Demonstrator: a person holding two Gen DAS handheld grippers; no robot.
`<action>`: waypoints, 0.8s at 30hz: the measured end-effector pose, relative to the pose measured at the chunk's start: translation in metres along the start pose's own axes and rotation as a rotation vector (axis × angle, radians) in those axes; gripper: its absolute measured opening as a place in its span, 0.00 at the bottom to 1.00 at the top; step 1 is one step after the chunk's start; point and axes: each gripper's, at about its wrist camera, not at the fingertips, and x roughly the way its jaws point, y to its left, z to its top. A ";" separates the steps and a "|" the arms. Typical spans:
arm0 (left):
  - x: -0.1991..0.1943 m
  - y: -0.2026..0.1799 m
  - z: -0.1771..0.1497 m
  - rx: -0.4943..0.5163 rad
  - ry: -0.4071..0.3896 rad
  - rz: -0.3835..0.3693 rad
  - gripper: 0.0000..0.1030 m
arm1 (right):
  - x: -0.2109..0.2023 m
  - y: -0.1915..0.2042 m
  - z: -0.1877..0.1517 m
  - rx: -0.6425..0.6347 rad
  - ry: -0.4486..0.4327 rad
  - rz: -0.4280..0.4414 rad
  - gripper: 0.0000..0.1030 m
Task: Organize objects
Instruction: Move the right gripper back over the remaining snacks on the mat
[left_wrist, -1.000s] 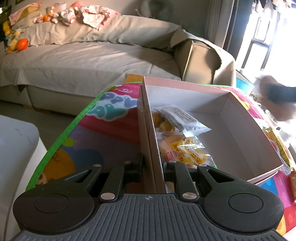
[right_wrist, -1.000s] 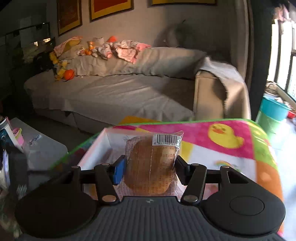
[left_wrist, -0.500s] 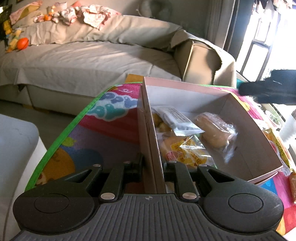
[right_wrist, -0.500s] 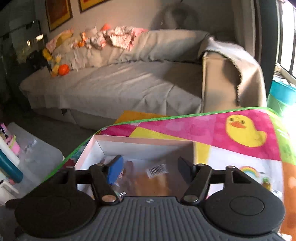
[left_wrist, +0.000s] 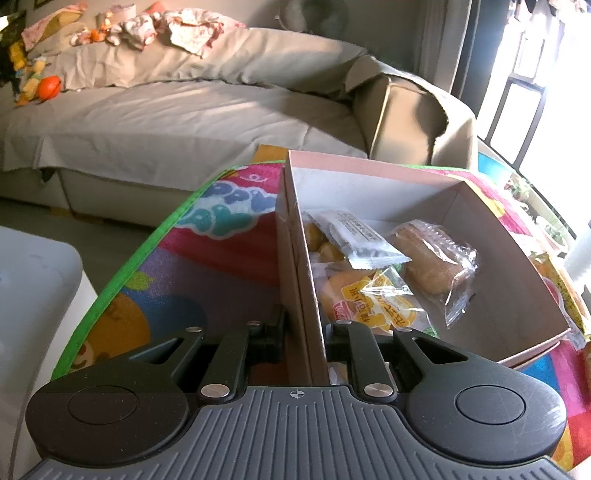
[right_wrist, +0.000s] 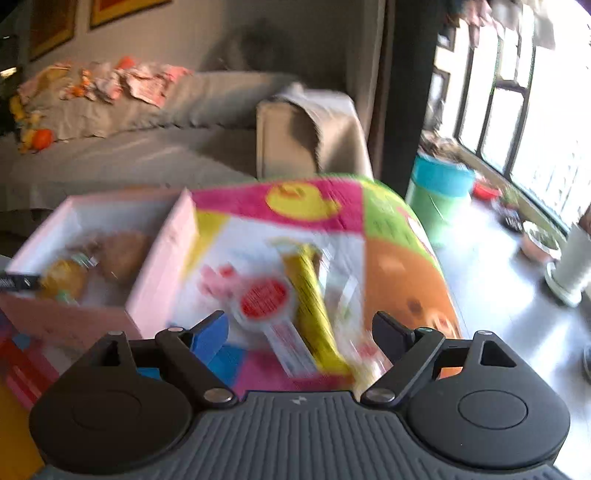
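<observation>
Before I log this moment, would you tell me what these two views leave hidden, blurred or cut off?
- Right wrist view: motion blur smears the yellow and clear snack packets on the colourful play mat; their labels are unreadable.
- Left wrist view: the grey gripper body covers the near end of the pink cardboard box, whose wall the left gripper clamps.
- Left wrist view: the right edge cuts off a yellow packet beside the box.

On my play mat (left_wrist: 229, 221) I read what looks like "BABY"; the yellow snack packet's (left_wrist: 373, 302) print stays illegible.
</observation>
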 end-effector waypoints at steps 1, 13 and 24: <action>0.000 -0.001 0.000 0.003 0.001 0.005 0.16 | 0.006 -0.004 -0.002 0.013 0.010 -0.006 0.83; -0.001 -0.005 -0.001 0.017 0.015 0.028 0.14 | 0.079 -0.005 0.028 0.106 0.077 0.072 0.33; -0.001 -0.005 -0.001 0.017 0.015 0.027 0.15 | 0.024 0.011 -0.025 0.075 0.158 0.204 0.22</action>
